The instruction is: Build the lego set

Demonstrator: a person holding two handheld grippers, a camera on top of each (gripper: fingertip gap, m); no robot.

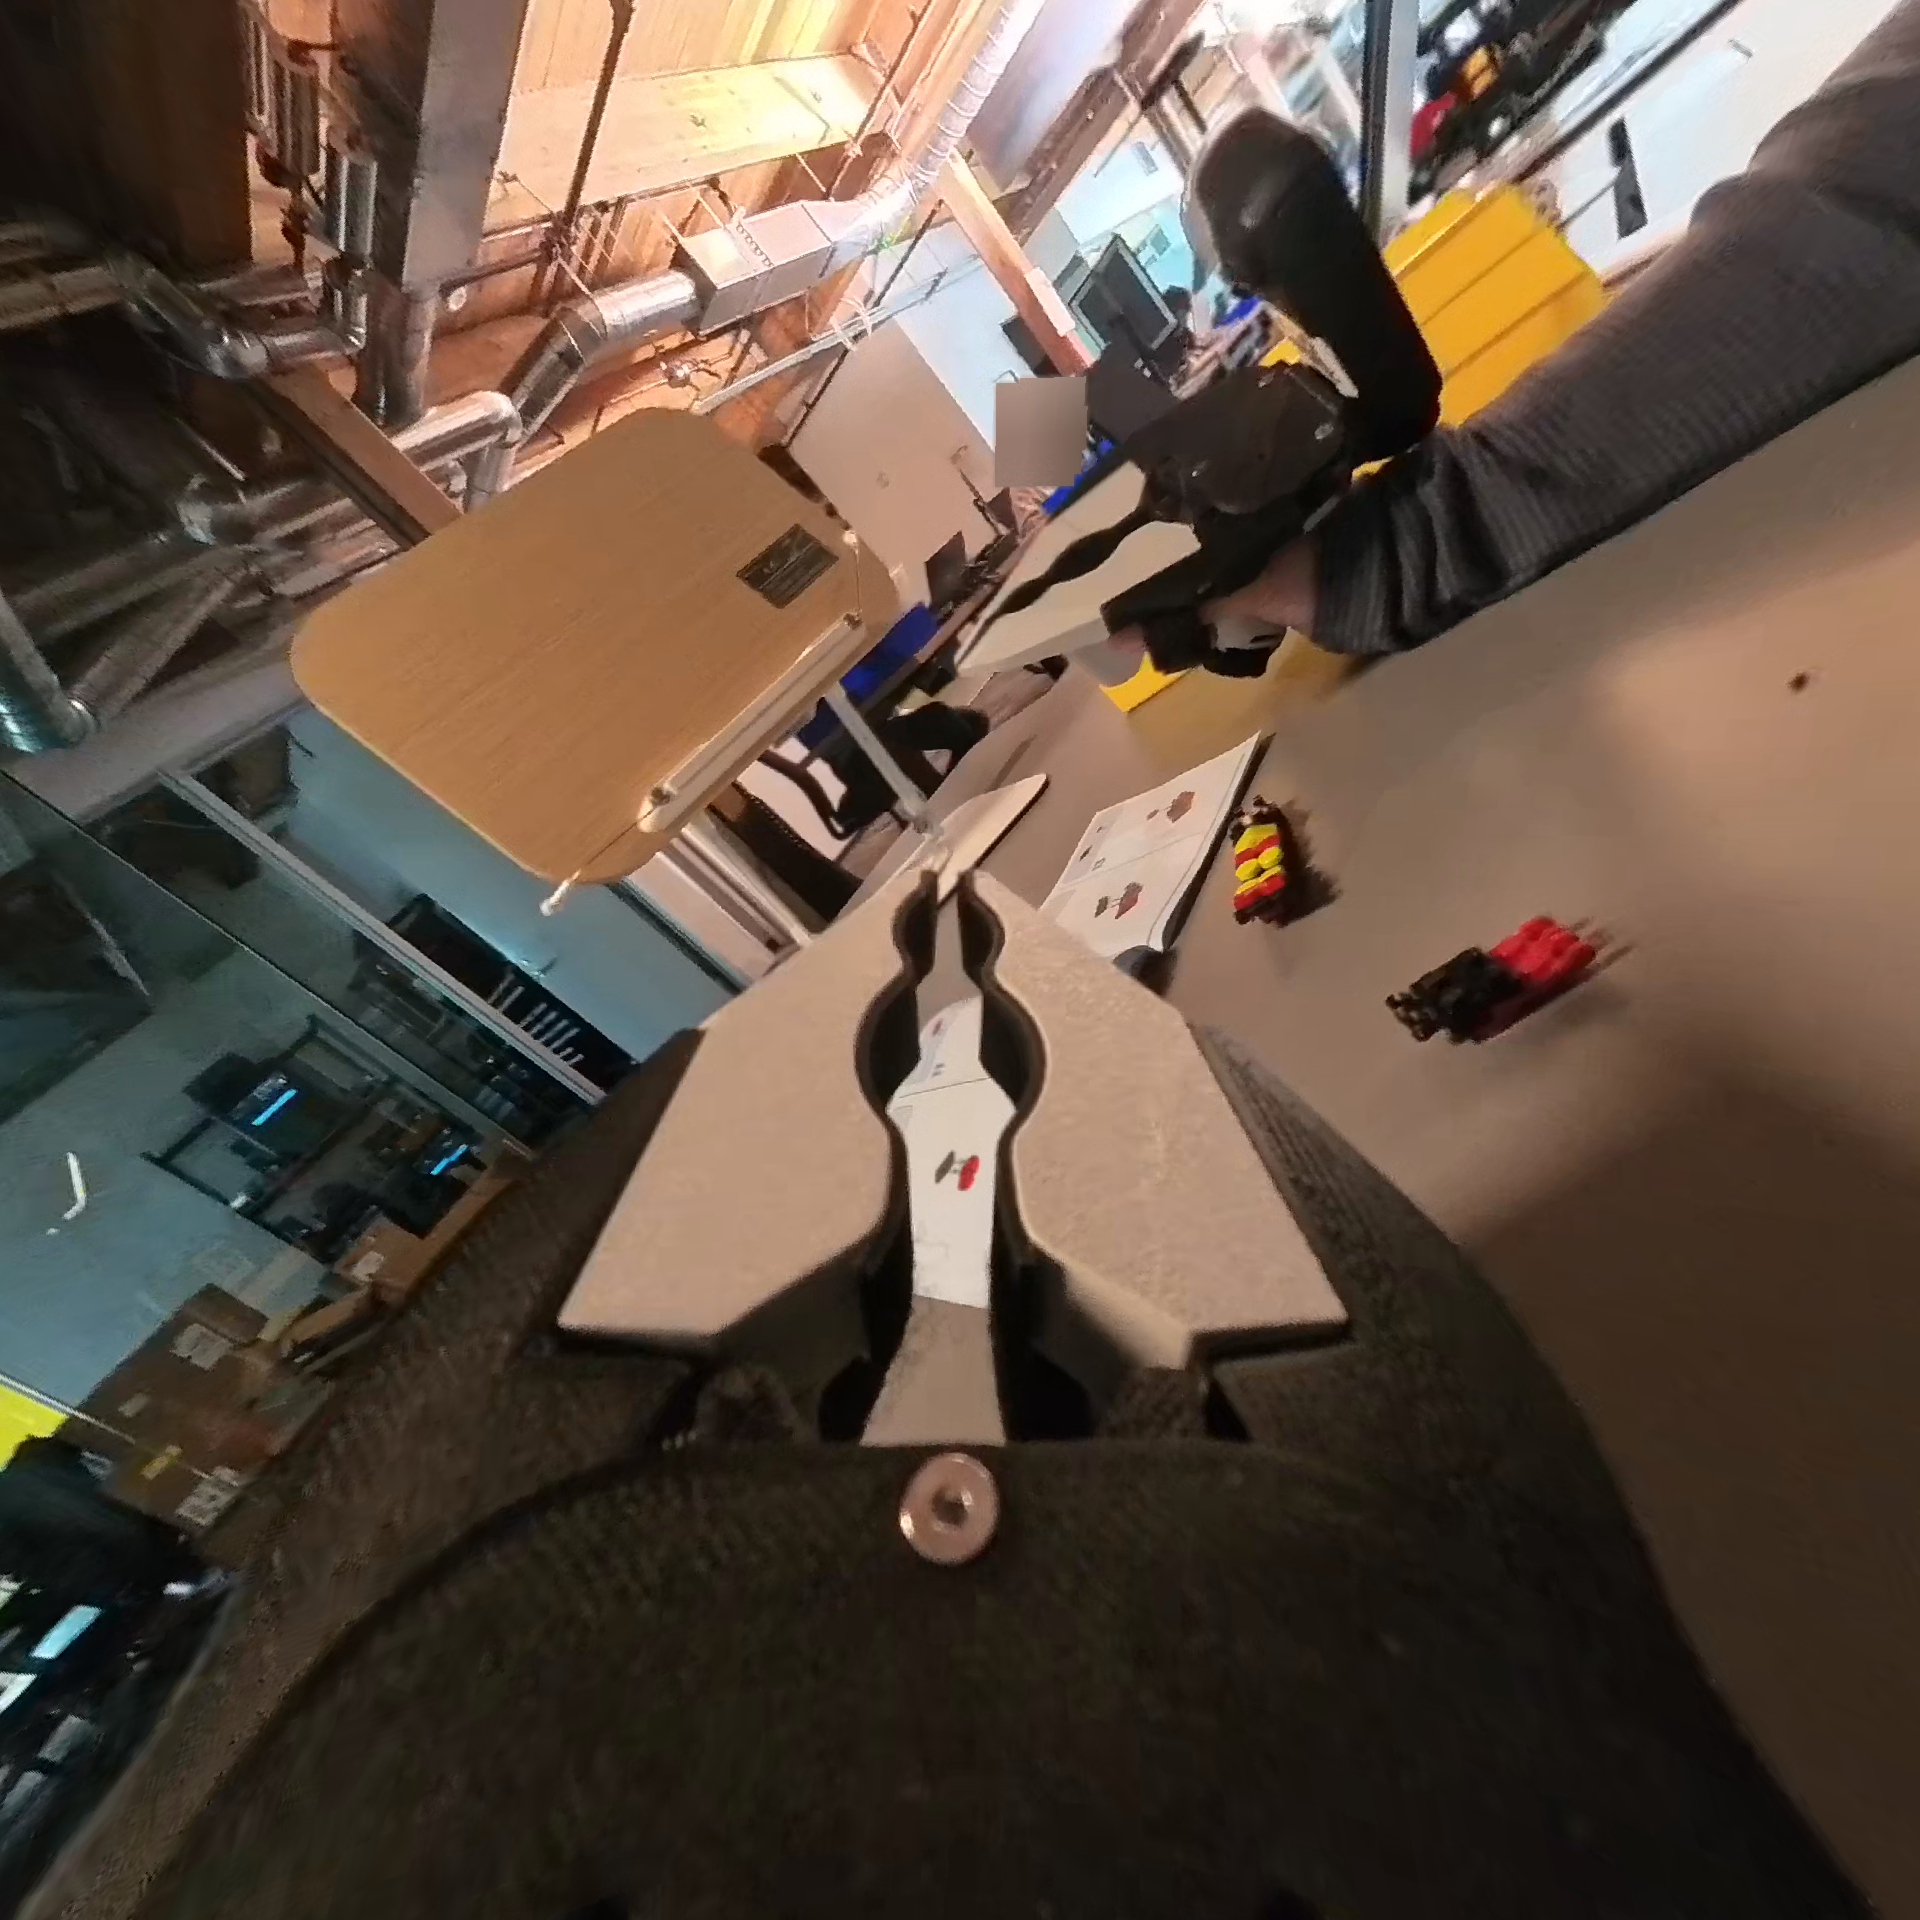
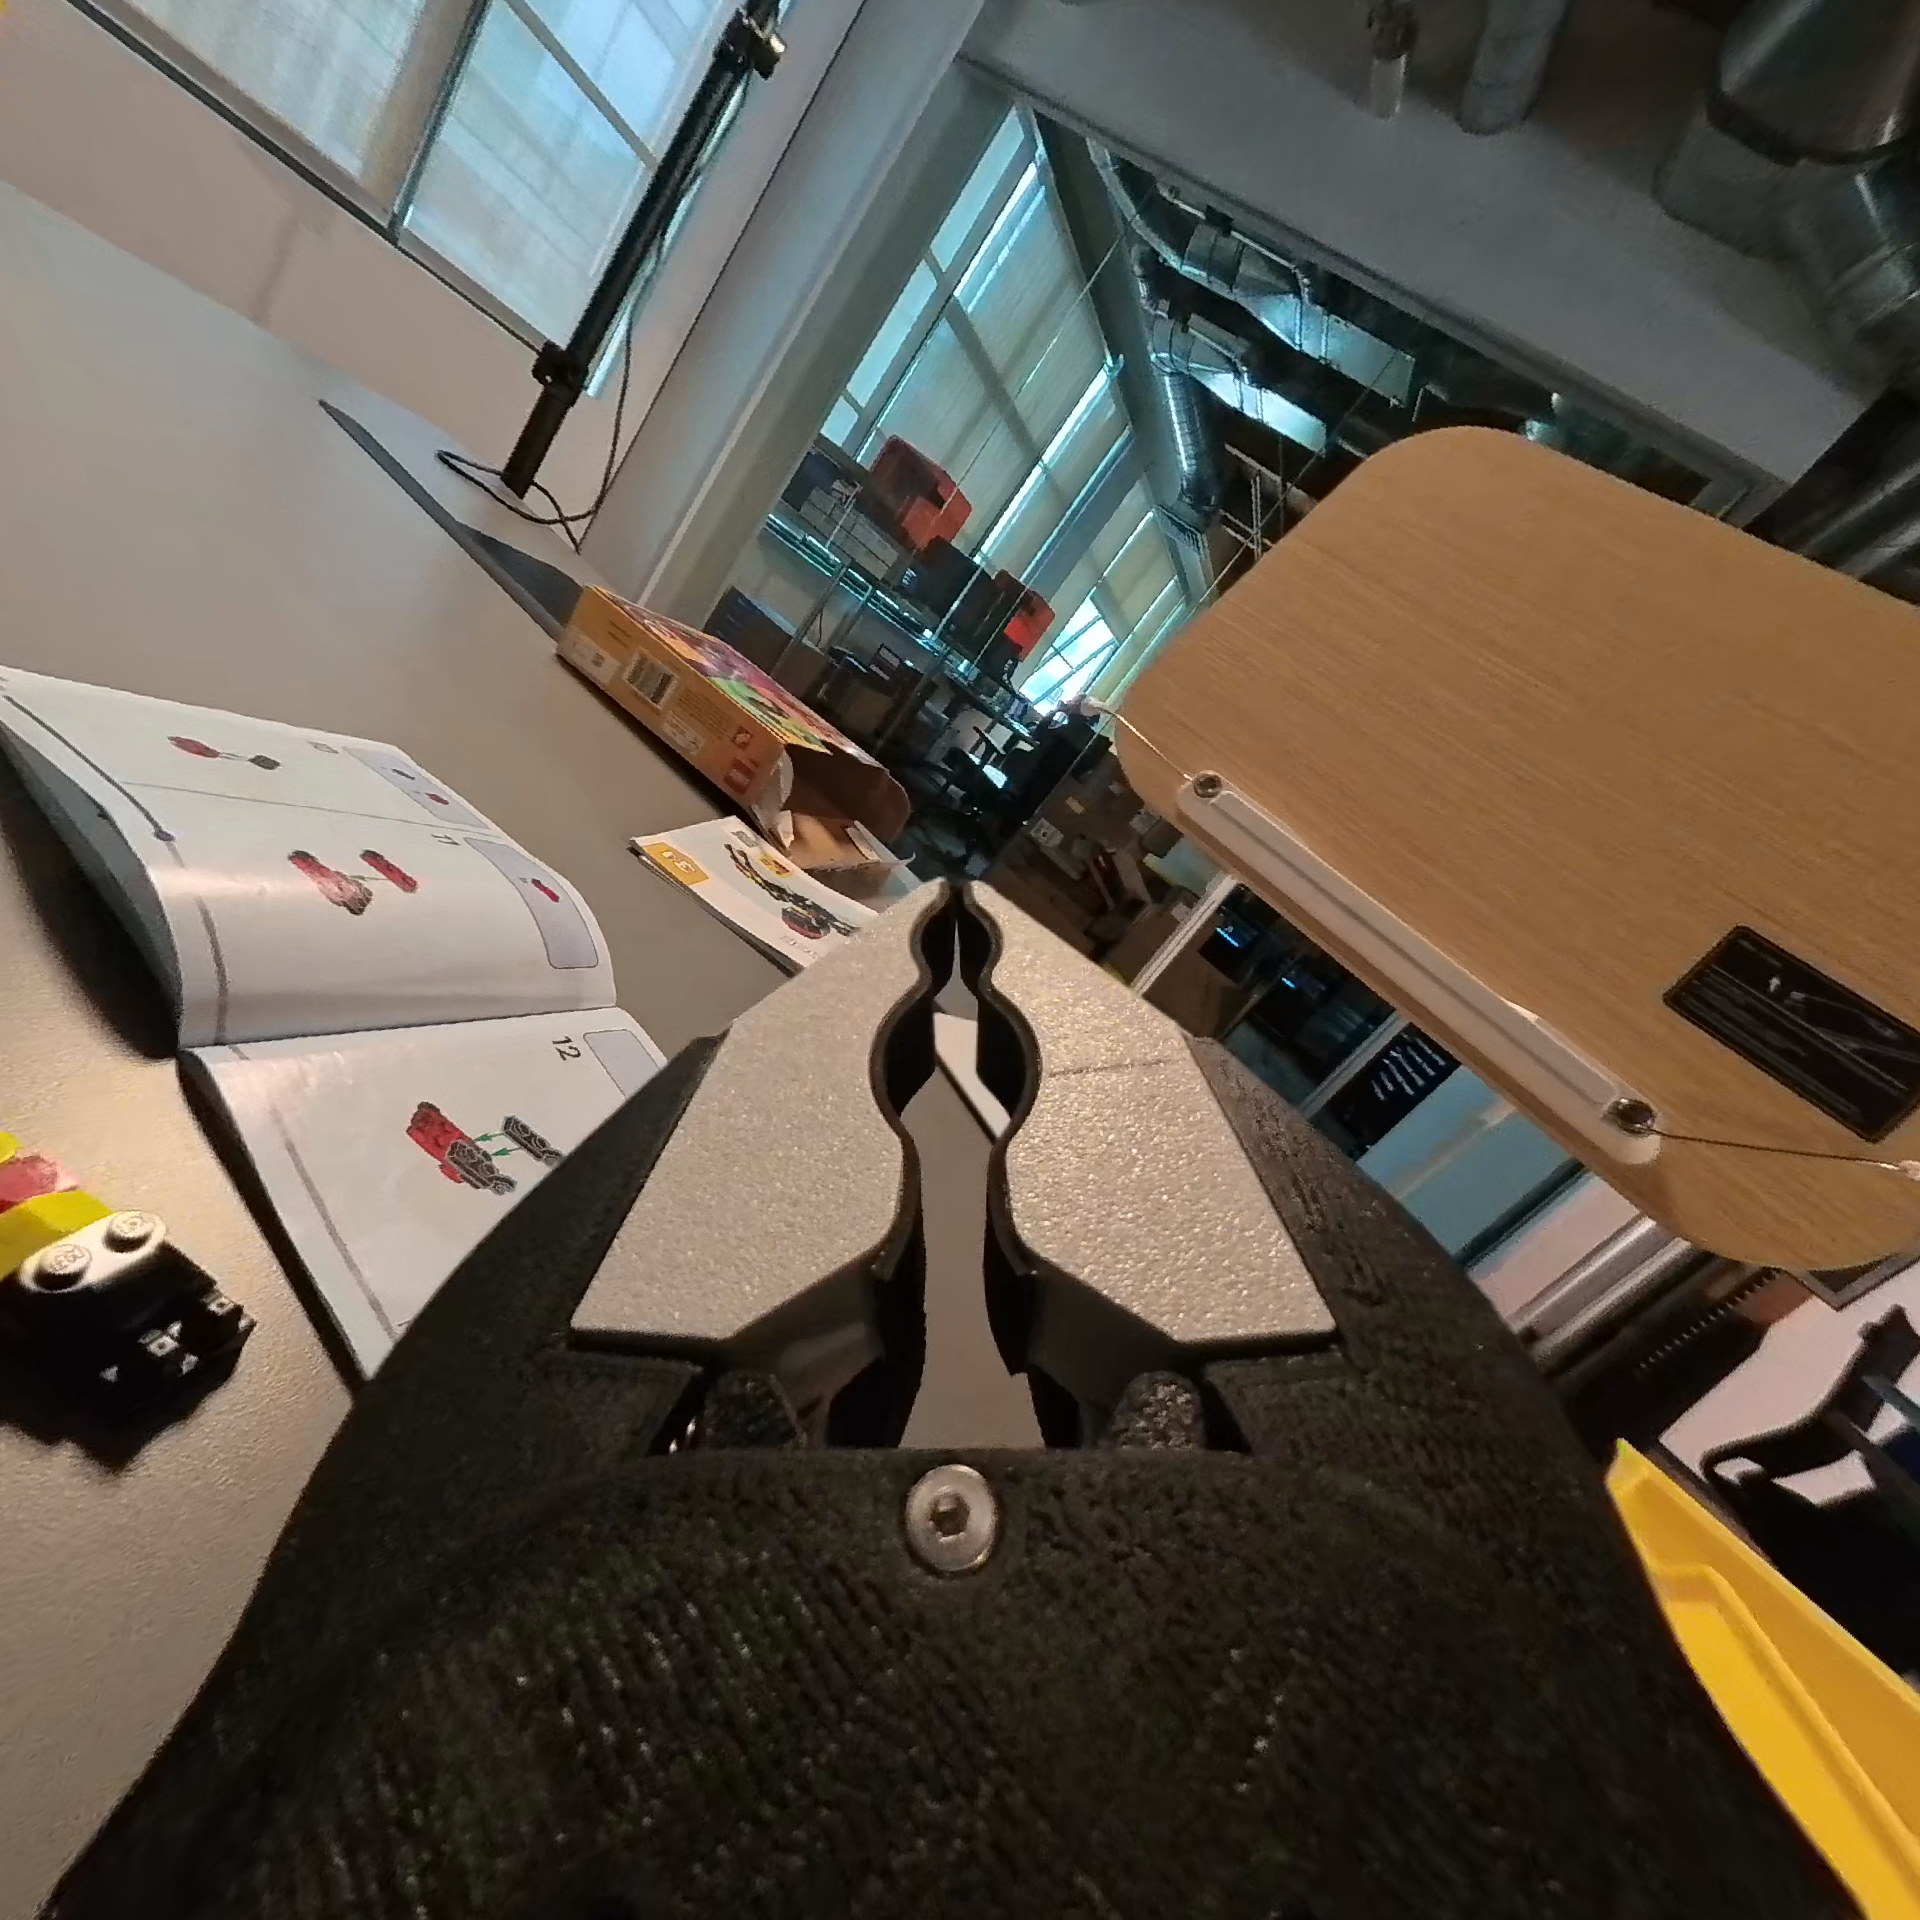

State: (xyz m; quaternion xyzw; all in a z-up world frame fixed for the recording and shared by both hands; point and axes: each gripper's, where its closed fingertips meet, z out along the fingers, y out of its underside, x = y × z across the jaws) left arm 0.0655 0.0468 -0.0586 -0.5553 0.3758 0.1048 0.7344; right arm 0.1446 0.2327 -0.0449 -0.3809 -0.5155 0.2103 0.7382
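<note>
Lego sub-assemblies sit loose on the grey table (image 1: 1558,1039), right-centre of the left wrist view: a red-and-black cluster (image 1: 1496,977) nearer us, a yellow-red-black one (image 1: 1262,862) further up, just beside the open instruction booklet (image 2: 343,914). In the right wrist view, a black piece with yellow and red parts (image 2: 94,1299) shows at the lower left edge, probably the same yellow-red-black build seen from the other side.

Largest first: a wood-grain panel (image 1: 582,634) hangs on thin wires above the table, upper centre-left in the left view and upper right in the right view. Next, the booklet lies flat w/ pages up, likely so we can read the step while both tools are busy. The opened set box (image 2: 707,717) and a second leaflet (image 2: 758,883) lie beyond it, mid-frame, near the table's far edge.

Our left gripper (image 1: 948,894) is closed w/ nothing between the tips; booklet pages show thru the gap behind. Our right gripper (image 2: 956,904) is likewise closed and empty. Both hover tilted, off the parts, so we judge this a pause to check instructions, no brick in hand yet.
</note>
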